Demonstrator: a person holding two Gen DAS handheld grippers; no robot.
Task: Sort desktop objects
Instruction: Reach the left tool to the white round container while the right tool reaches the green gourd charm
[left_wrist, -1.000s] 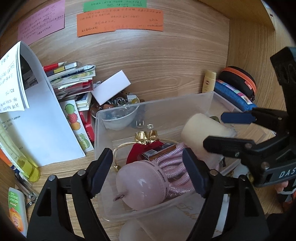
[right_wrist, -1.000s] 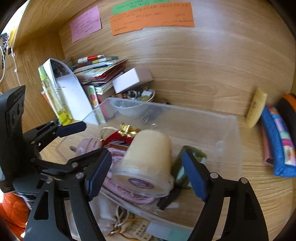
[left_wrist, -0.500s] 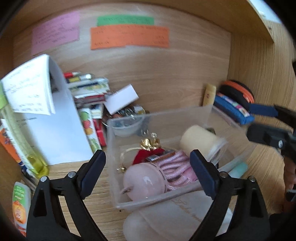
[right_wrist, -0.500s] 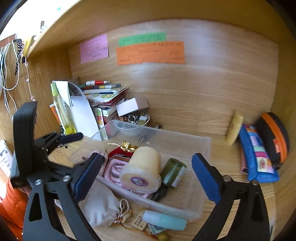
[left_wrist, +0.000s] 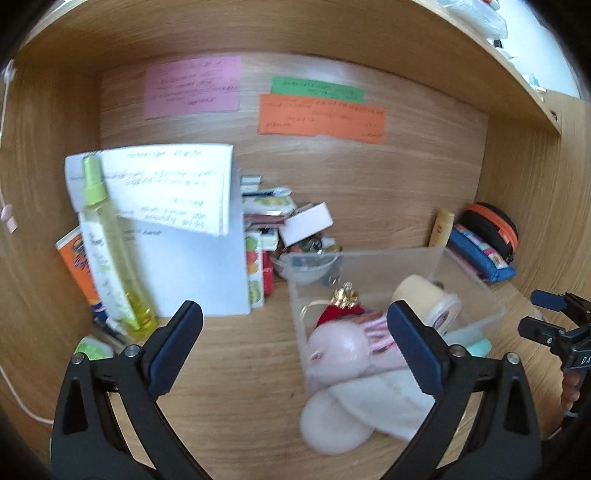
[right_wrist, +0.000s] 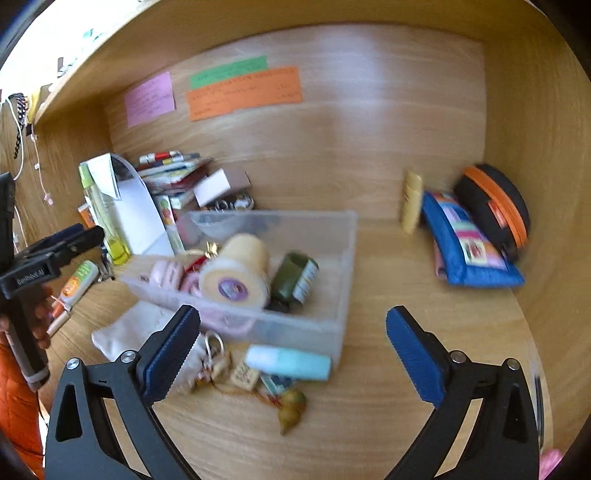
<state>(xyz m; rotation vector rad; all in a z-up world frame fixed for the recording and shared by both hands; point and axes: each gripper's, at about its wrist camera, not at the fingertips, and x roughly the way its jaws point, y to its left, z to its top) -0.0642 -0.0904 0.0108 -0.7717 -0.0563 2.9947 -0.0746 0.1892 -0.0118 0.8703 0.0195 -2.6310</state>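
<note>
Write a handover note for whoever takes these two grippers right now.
Left gripper: open, empty, above the desk left of the clear bin.
Right gripper: open, empty, over the bin's near right corner.
In the bin: cream roll, green bottle, pink items.
Left outside, in front of the bin: teal tube, white pouch, keychain charms. Blue pencil case and black round case sit at the right wall.

Wooden desk (right_wrist: 424, 295) under clear bin (right_wrist: 343, 266), pouches (right_wrist: 469, 247)
</note>
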